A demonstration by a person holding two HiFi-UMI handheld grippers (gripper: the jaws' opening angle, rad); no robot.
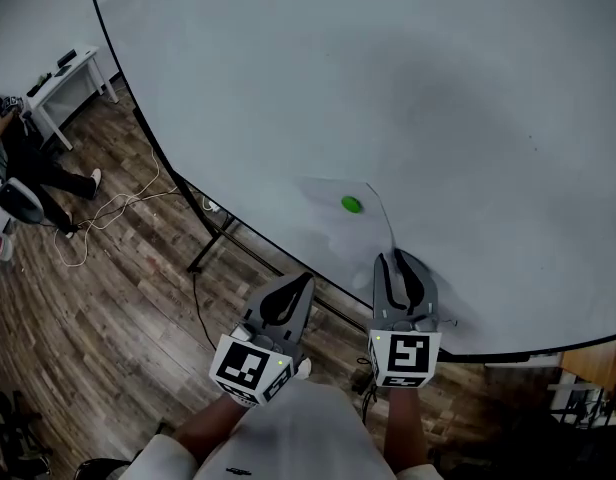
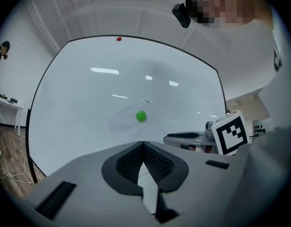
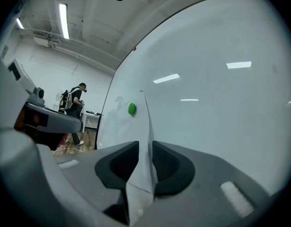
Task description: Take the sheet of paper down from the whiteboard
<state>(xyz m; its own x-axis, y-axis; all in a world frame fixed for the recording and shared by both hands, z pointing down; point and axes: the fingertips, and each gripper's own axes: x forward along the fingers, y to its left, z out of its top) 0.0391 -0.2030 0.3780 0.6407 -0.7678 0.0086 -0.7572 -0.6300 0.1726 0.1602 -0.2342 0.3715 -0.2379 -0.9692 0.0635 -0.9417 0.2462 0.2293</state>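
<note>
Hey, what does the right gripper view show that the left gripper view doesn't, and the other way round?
Only the right gripper view: the right tongs shut on the thin white paper sheet, plus a lit ceiling strip light. Only the left gripper view: the left tongs shut and empty, and a small round red magnet at the top edge of the large white whiteboard. Both: the whiteboard, the round green magnet and the sheet it pins.
</note>
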